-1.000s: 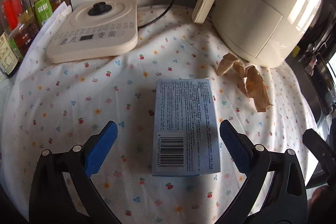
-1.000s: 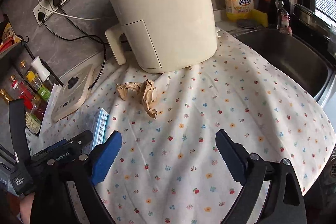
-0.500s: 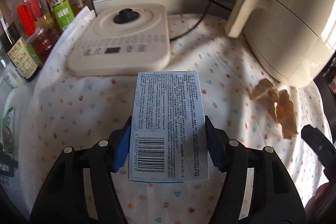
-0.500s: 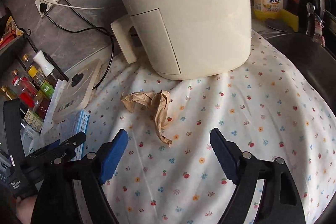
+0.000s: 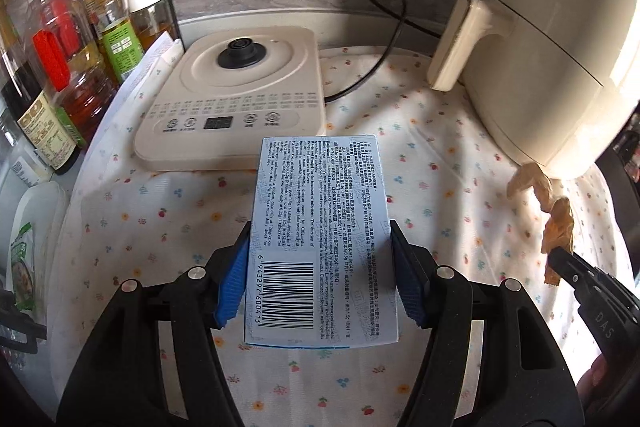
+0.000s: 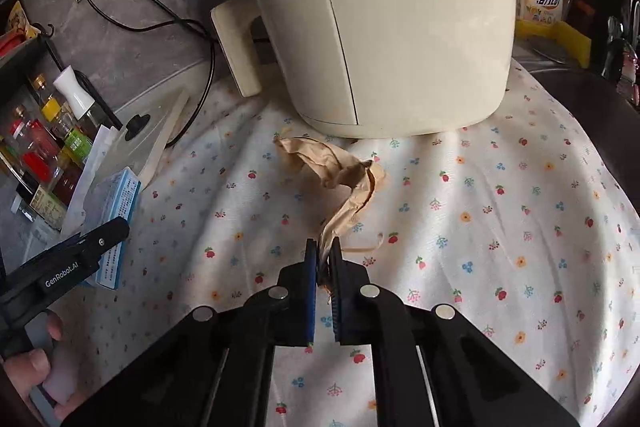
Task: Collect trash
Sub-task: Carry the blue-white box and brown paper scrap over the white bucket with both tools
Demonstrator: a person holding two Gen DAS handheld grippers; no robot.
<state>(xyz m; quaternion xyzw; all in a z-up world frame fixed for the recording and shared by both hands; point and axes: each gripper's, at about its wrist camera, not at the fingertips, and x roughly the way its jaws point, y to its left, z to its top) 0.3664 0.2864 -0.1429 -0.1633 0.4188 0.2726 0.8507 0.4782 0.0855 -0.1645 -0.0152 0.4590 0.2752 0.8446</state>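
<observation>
Cardboard box and crumpled paper both gripped over the floral cloth

Left gripper (image 5: 320, 267) clamps a flat rectangular pale-blue cardboard box (image 5: 320, 247) by its long edges, its ribbed blue pads (image 5: 230, 287) pressing both sides; dense black print and a barcode cover the matte upper face. The box is held above the thin white cotton tablecloth dotted with small flowers and cherries (image 5: 440, 155), its far end in front of a smooth cream plastic base plate with a black round knob and rows of touch buttons (image 5: 236, 99).

Right gripper (image 6: 324, 255) has just been closing and now pinches the narrow tail of a wrinkled, twisted strip of tan brown paper (image 6: 344, 179) between its nearly touching jaws. The rest of the paper lies creased on the cloth, just in front of a glossy cream rounded air fryer with a flat slab handle (image 6: 380, 19). Glass and plastic sauce bottles (image 5: 64, 67) stand at the left edge.
</observation>
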